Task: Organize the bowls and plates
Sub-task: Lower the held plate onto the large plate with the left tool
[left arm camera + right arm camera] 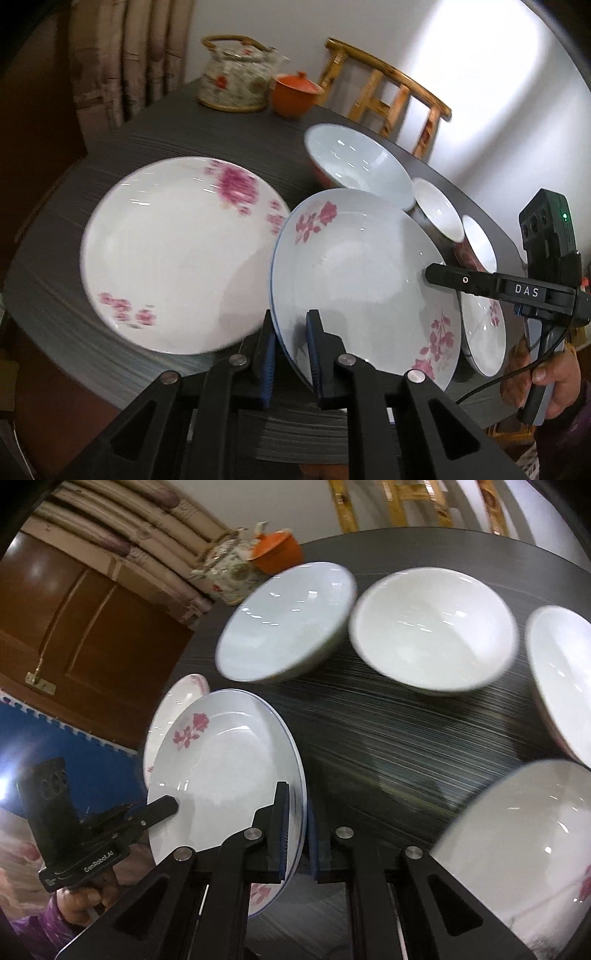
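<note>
Both grippers, left (290, 343) and right (299, 834), pinch one flowered plate (354, 266); bowls (432, 627) crowd beside it.

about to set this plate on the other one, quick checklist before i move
1. Left tongs on the held plate rim: ok, a finger each side.
2. Right tongs on the opposite rim: ok.
3. Held plate lifted off the table: cannot tell, it is tilted.
4. Target plate bare on top: ok.
5. Held plate apart from the large bowl: cannot tell, they overlap in view.
</note>
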Demonstrator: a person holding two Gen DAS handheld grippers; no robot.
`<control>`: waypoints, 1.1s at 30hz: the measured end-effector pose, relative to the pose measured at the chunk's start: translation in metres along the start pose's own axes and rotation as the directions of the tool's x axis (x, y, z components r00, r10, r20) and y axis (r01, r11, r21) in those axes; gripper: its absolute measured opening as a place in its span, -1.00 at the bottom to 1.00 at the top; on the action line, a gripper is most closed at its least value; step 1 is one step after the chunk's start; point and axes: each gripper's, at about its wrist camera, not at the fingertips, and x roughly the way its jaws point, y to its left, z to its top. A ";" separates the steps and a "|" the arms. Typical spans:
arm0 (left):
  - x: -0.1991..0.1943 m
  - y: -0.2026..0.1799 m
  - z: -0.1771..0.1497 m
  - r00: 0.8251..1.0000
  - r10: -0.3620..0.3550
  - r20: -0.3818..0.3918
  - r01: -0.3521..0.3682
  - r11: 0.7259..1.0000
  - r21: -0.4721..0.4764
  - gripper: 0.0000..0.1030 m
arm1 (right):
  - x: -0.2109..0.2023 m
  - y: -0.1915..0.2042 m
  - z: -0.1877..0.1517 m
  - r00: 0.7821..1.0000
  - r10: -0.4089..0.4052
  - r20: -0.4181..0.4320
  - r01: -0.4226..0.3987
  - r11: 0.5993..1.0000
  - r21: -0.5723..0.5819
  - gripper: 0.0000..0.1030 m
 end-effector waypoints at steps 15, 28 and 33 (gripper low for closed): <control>0.000 0.086 0.021 0.993 0.119 0.022 -0.117 0.990 -0.076 -0.71 | 0.060 0.067 0.027 0.998 0.049 -0.049 -0.049 0.999 -0.004 -0.80; 0.018 0.101 0.036 0.987 0.158 0.032 -0.154 0.983 -0.098 -0.67 | 0.070 0.076 0.032 0.997 0.055 -0.049 -0.053 0.997 0.056 -0.80; 0.020 0.101 0.034 0.975 0.216 0.053 -0.212 0.975 -0.071 -0.66 | 0.075 0.082 0.033 0.997 0.058 -0.053 -0.054 0.996 0.072 -0.80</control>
